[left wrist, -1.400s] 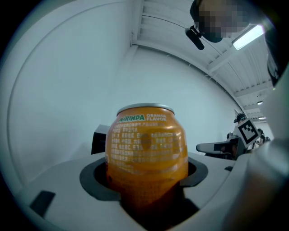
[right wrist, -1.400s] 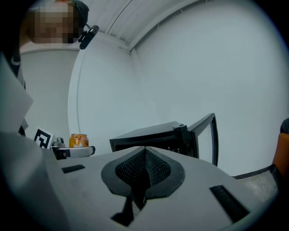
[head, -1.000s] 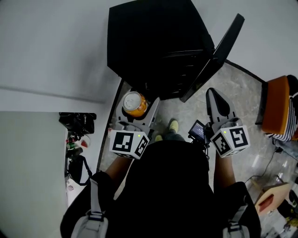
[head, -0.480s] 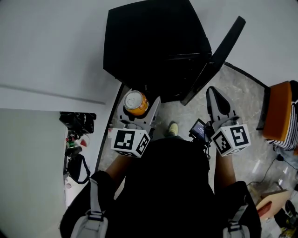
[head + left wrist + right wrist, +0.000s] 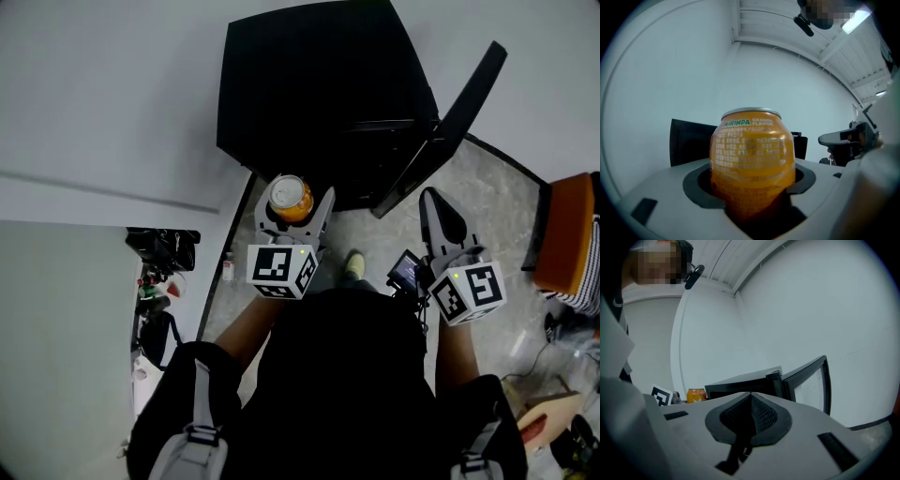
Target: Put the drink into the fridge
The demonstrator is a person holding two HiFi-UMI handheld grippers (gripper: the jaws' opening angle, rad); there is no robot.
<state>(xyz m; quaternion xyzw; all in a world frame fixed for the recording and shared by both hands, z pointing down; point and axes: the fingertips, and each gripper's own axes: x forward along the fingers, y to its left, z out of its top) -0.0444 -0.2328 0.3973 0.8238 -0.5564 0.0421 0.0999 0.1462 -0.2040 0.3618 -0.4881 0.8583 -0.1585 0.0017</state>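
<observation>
1. Head view: the left gripper point(image 5: 294, 202) clamps an upright orange soda can point(image 5: 292, 197) just in front of the black mini fridge point(image 5: 319, 94), whose door point(image 5: 452, 117) stands open.
2. Left gripper view: both jaws press the can's sides.
3. Right gripper view: the right gripper point(image 5: 750, 398) has its jaws together, empty.

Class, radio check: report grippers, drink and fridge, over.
Left gripper shut on orange can. Right gripper shut, empty. Fridge door open, nothing blocking.

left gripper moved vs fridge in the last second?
Yes. The left gripper, shut on the orange can, has come forward toward the black fridge; the can now nearly meets its front edge.
</observation>
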